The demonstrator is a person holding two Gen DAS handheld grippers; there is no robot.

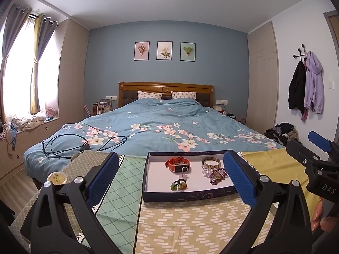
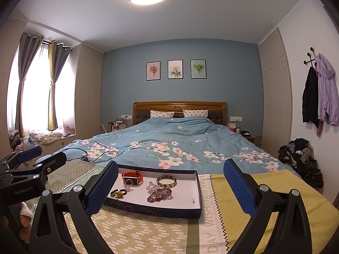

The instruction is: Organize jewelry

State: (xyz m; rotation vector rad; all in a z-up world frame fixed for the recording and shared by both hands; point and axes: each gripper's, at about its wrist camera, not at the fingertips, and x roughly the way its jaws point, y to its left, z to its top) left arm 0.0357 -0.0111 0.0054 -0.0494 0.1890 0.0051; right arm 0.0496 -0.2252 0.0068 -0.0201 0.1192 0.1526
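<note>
A dark blue tray (image 1: 156, 182) (image 2: 186, 194) with a white floor lies on the cloth-covered table at the foot of the bed. In it are a red smart band (image 1: 178, 164) (image 2: 132, 176), a striped bangle (image 1: 210, 162) (image 2: 166, 181), a purple bead bracelet (image 1: 218, 175) (image 2: 160, 194), clear beads (image 1: 206, 169) and small rings (image 1: 180, 185) (image 2: 118, 193). My left gripper (image 1: 171, 177) is open in front of the tray, holding nothing. To its right, my right gripper (image 2: 171, 188) hovers wide open and empty by the tray's right half.
A small round gold-lidded tin (image 1: 56, 178) sits on the table's left side. Patterned cloths (image 1: 190, 222) cover the table. Behind it are a bed with a floral quilt (image 2: 169, 144) and a black cable (image 1: 70, 146). A clothes pile (image 2: 300, 158) lies at right.
</note>
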